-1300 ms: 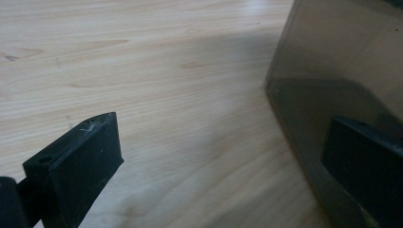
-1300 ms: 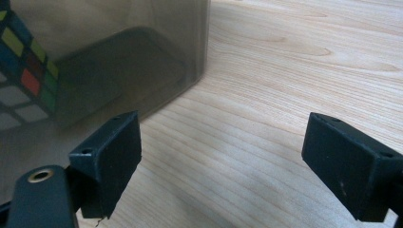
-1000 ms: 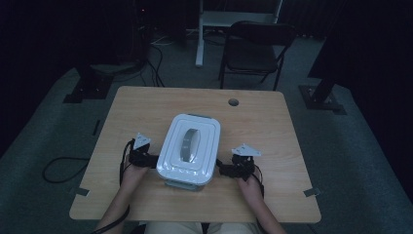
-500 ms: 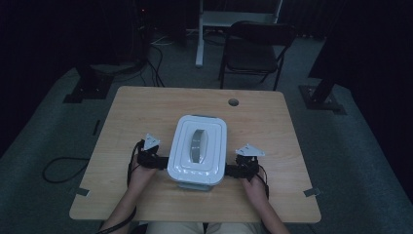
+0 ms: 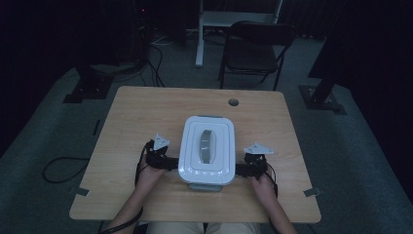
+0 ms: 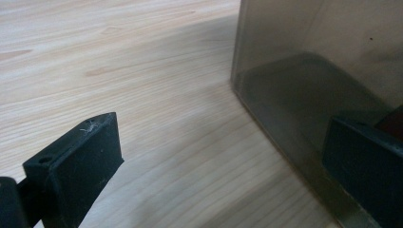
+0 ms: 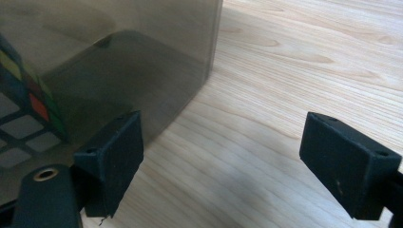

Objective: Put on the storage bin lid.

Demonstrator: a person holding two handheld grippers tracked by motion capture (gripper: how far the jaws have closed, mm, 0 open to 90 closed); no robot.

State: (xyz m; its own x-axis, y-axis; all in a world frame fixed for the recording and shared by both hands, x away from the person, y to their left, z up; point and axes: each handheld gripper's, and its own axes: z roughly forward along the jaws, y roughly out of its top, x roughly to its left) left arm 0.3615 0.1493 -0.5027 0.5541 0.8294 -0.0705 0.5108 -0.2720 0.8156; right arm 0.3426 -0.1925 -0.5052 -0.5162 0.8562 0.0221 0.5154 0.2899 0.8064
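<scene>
1. I am watching the lidded storage box (image 5: pixel 206 150) sitting on the wooden table (image 5: pixel 146 112), near its front middle, white lid on, smoky translucent walls.
2. I am seeing a colour-tiled puzzle cube (image 7: pixel 23 123) through the box wall in the right gripper view.
3. I am holding the left gripper (image 5: pixel 168 162) against the box's left side, jaws spread wide, clamping nothing.
4. I am holding the right gripper (image 5: pixel 242 169) at the box's right side; its jaws have just been narrowing, yet are gaping wide, nothing between them.
</scene>
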